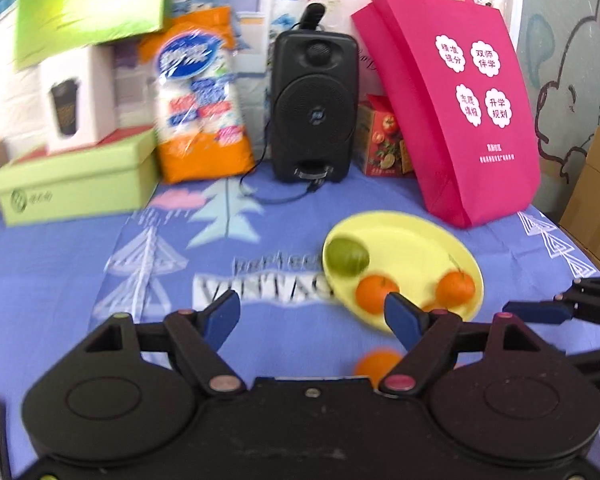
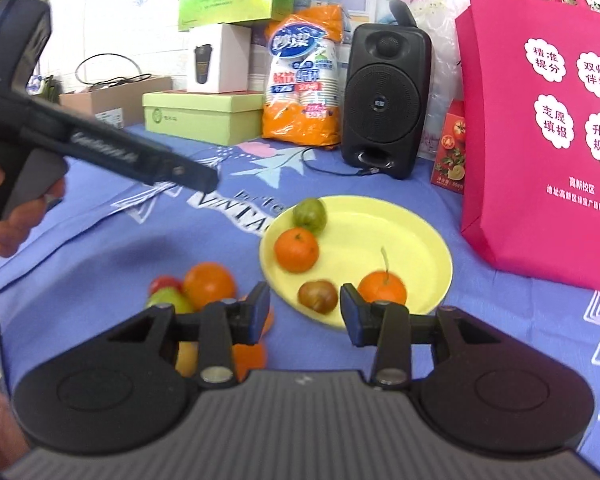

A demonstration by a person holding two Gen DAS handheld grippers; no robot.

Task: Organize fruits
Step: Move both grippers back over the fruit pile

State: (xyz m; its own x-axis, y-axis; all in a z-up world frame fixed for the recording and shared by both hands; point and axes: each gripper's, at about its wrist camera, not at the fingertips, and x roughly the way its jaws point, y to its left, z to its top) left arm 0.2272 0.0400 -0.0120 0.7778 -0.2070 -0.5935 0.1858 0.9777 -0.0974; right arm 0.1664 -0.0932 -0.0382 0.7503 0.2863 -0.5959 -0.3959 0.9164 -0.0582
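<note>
A yellow plate (image 2: 412, 236) lies on the blue cloth. On it are a green fruit (image 2: 309, 215), an orange (image 2: 296, 249), a stemmed orange (image 2: 382, 288) and a brownish fruit (image 2: 318, 295). Left of the plate lie a loose orange (image 2: 209, 285), a red fruit (image 2: 165, 283) and a green-yellow fruit (image 2: 168, 302). My right gripper (image 2: 305, 316) is open and empty, just short of the plate's near rim. My left gripper (image 1: 314, 318) is open and empty above the cloth, left of the plate (image 1: 412, 240); a loose orange (image 1: 376, 364) lies below it.
A black speaker (image 2: 384, 104) with a cable, a pink tote bag (image 2: 540, 140), an orange cup pack (image 2: 300, 80), a green box (image 2: 204, 116) and a red juice carton (image 2: 450, 148) line the back. The left gripper's body (image 2: 80, 136) crosses the upper left.
</note>
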